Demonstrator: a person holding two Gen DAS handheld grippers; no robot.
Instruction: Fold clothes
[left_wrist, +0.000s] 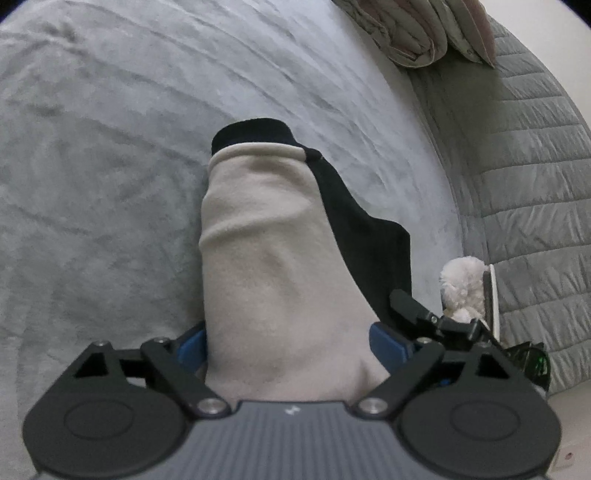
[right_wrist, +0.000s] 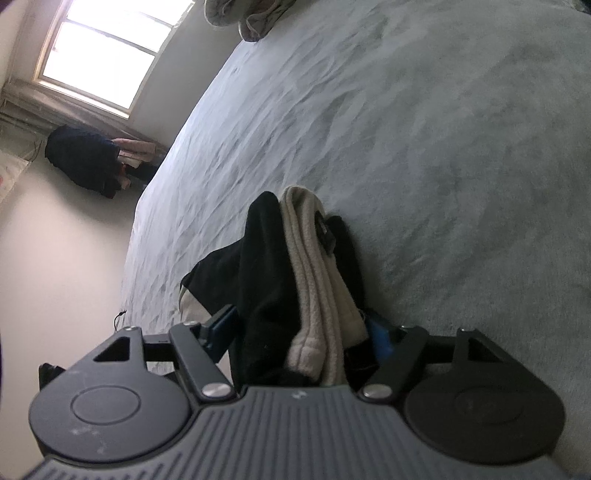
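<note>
A cream and black fleece garment (left_wrist: 266, 251) hangs folded over a grey blanket-covered bed (left_wrist: 110, 166). My left gripper (left_wrist: 288, 343) is shut on the garment's cream part, with the blue pads (left_wrist: 388, 345) pressed at both sides of the cloth. The other gripper (left_wrist: 436, 317) shows at the garment's right edge. In the right wrist view my right gripper (right_wrist: 299, 332) is shut on the bunched cream and black layers (right_wrist: 314, 273), which rise from the jaws above the bed (right_wrist: 443, 147).
A quilted grey cover (left_wrist: 524, 184) lies right of the bed. A folded pinkish quilt (left_wrist: 424, 29) sits at the far end. A white plush toy (left_wrist: 463, 291) stands near the bed's right edge. A window (right_wrist: 107, 48) and a dark clothes pile (right_wrist: 85, 158) lie beyond the bed.
</note>
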